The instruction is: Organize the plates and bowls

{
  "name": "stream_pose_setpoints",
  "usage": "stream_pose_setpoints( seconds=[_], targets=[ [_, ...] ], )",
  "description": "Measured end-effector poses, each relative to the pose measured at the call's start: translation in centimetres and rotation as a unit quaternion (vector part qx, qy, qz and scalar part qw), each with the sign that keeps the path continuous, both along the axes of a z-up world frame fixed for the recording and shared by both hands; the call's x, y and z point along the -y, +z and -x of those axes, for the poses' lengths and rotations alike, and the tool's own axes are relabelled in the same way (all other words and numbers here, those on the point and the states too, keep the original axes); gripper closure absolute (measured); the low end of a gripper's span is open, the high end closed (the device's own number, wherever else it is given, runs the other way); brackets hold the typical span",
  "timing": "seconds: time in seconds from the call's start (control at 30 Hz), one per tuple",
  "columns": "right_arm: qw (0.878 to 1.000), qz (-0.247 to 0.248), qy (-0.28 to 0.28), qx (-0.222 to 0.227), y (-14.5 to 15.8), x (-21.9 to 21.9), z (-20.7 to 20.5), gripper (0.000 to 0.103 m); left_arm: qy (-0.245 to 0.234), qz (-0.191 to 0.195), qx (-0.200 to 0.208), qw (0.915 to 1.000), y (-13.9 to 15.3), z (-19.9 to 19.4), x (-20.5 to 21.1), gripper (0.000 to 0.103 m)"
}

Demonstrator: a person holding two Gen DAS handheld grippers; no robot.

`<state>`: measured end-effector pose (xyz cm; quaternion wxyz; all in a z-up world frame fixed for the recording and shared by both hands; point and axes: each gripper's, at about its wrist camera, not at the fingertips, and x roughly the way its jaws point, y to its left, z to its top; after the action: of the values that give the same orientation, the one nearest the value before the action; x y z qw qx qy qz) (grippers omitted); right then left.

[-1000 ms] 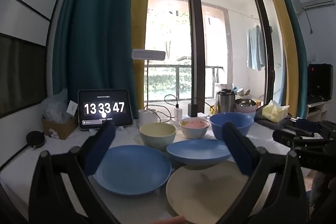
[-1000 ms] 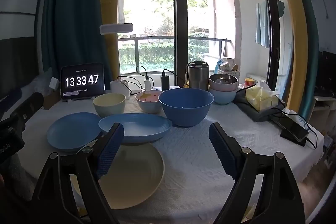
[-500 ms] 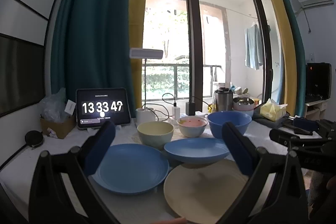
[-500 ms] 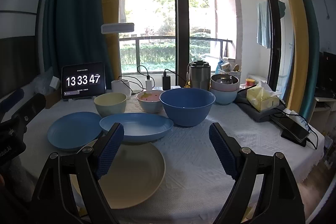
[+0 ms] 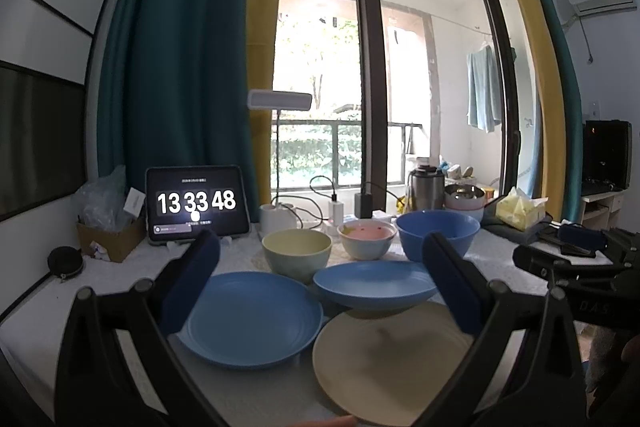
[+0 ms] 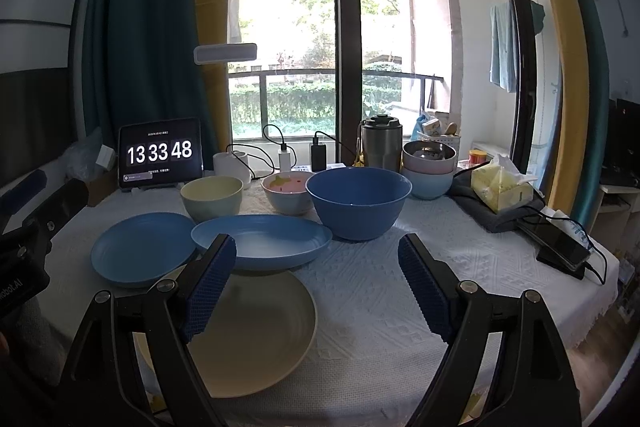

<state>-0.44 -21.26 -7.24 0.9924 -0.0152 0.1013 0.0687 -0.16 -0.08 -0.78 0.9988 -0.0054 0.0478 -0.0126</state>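
Where food sits, pink bowl (image 6: 289, 191)

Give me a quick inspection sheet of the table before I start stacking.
Surface: white textured tablecloth, dishes on its left and middle.
Job's things: two blue plates, cream plate, yellow bowl, pink bowl, large blue bowl; none stacked yet.
Clutter: clock tablet, steel jug, stacked bowls, tissue pack, phone.
Grippers: left gripper and right gripper jaws open, holding nothing.
Cables: chargers and leads behind the bowls; one into the phone.
Surroundings: curtains, balcony window.
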Motion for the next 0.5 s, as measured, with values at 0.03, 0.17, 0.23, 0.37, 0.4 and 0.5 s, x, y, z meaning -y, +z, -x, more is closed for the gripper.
stream_pose_setpoints(
  seconds=[0.03,0.17,0.23,0.37,0.4,0.5],
  targets=[
    [1.0,0.0,0.0,0.0,-0.02,0.04,0.03,0.017,0.0,0.0,0.0,1.0,0.01,-0.03,-0.04,0.001],
    [1.0,-0.001,0.001,0.0,-0.05,0.07,0.02,0.017,-0.001,0.001,0.0,1.0,-0.01,-0.01,-0.04,0.001],
    [1.0,0.0,0.001,-0.001,-0.06,0.02,0.0,0.017,0.0,0.001,-0.001,1.0,-0.15,0.1,-0.07,0.001],
    [1.0,-0.001,0.001,-0.001,-0.03,0.17,0.05,0.017,0.0,0.001,-0.001,1.0,-0.18,0.03,-0.13,0.001],
    [1.0,-0.001,0.001,-0.001,-0.02,0.15,0.06,0.017,0.0,0.001,-0.001,1.0,-0.17,0.02,-0.14,0.001],
    [1.0,-0.001,0.001,-0.002,-0.04,0.14,0.03,0.017,0.0,0.0,-0.001,1.0,-0.18,0.07,-0.11,0.001]
  ],
)
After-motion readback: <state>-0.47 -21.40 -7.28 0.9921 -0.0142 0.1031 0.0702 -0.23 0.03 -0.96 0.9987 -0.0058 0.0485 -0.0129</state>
